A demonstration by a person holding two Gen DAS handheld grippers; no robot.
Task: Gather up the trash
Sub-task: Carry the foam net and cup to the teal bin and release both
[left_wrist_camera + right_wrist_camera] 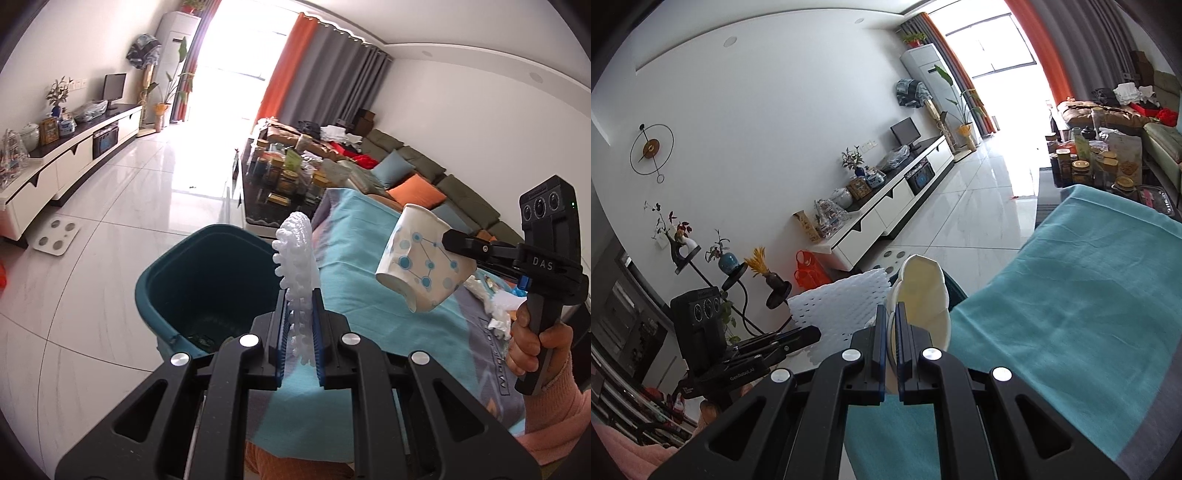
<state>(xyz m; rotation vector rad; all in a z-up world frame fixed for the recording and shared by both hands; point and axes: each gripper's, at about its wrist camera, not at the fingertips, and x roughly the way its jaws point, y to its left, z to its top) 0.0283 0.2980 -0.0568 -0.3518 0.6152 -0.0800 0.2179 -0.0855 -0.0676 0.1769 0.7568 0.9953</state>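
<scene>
My left gripper (301,295) is shut on a white foam net sleeve (297,258), which sticks up between its blue pads over the near rim of a dark teal bin (155,295). In the right wrist view the same foam net (846,302) shows flat at the left, held by the left gripper (809,336). My right gripper (893,314) is shut on the rim of a crumpled white paper cup (925,291). From the left wrist view that cup (421,266), printed with blue dots, hangs in the right gripper (452,240) above the teal cloth (369,295).
More white crumpled scraps (495,306) lie on the teal cloth by the person's hand (535,343). A dark coffee table crowded with jars (288,177) stands beyond. A white scale (55,236) lies on the tiled floor, with a long TV cabinet (74,151) along the wall.
</scene>
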